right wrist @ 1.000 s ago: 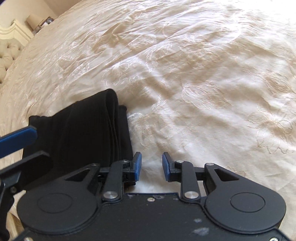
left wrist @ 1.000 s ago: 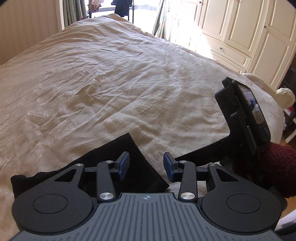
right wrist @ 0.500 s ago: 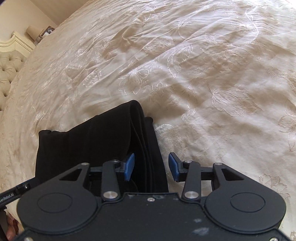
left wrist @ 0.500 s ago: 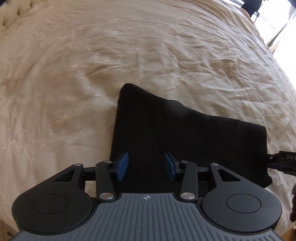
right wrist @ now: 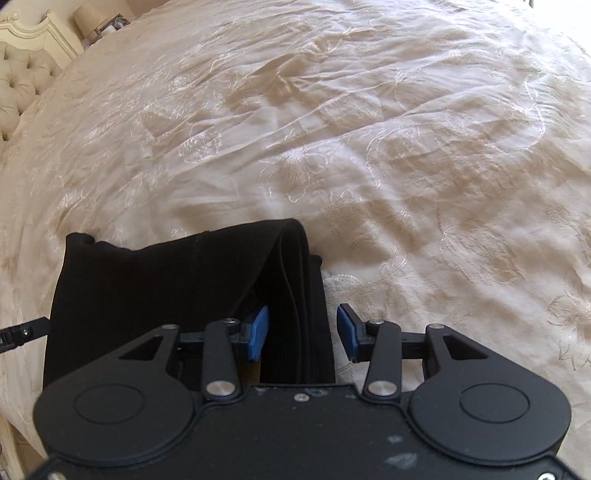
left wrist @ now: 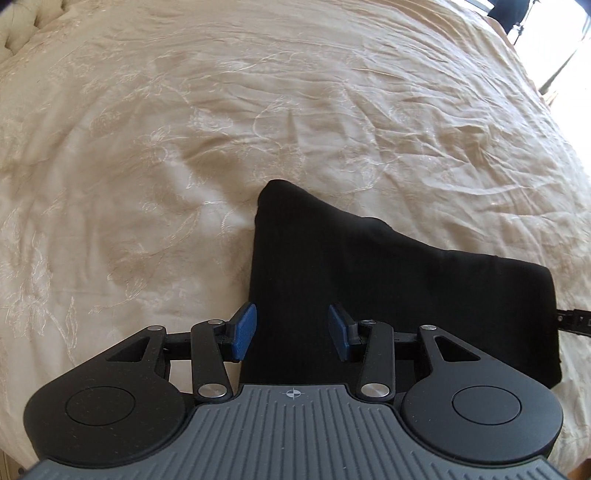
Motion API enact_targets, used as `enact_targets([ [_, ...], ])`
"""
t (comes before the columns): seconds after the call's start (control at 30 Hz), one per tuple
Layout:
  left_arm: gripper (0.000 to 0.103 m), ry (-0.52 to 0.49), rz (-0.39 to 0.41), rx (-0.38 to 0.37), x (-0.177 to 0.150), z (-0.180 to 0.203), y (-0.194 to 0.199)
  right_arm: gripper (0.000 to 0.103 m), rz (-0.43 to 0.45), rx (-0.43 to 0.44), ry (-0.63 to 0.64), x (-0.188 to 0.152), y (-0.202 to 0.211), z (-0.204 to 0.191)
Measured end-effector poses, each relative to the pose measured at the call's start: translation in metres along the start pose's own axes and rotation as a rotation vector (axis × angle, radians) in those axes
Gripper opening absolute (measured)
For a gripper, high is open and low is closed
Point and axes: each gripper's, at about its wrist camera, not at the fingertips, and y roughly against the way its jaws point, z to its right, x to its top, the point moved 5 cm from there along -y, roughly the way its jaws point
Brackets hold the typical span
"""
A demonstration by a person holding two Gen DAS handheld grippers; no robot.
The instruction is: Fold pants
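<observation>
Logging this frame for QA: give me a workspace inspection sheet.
Surface: cream embroidered bedspread, wrinkled.
Job's things: black pants folded into a stack, layered edges at its right end.
Clutter: nothing seen.
Grippers: left gripper open above the pants' left end; right gripper open, straddling the layered edge, fingers not pressing.
Cables: nothing seen.
Surroundings: tufted headboard, lamp behind it.

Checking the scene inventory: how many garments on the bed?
1: black folded pants on the cream bedspread, at its near edge under both grippers. Nothing else visible.
</observation>
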Motion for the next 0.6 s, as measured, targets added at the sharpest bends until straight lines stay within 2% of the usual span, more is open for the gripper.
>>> enact_targets([
  [0.13,0.042,-0.054,-0.005,-0.001,0.004,0.018,-0.011,0.044,0.083,-0.019,0.043,0.008,0.018,-0.006],
  [0.27,0.042,-0.134,-0.042,0.054,0.003,0.024,-0.029,0.045,0.086,-0.033,0.114,0.009,0.016,-0.017],
  [0.37,0.044,-0.183,-0.082,0.11,-0.001,0.017,-0.044,0.046,0.054,-0.047,0.088,0.006,0.004,-0.012],
  [0.47,0.071,-0.199,-0.098,0.126,-0.005,0.007,-0.056,0.048,0.011,-0.053,0.048,0.001,-0.01,-0.003],
  [0.53,0.077,-0.177,-0.112,0.107,-0.005,-0.002,-0.061,0.053,-0.003,-0.044,0.017,0.0,-0.017,0.006],
  [0.6,0.078,-0.128,-0.131,0.078,-0.003,-0.009,-0.062,0.055,-0.017,-0.032,-0.009,0.002,-0.019,0.011],
])
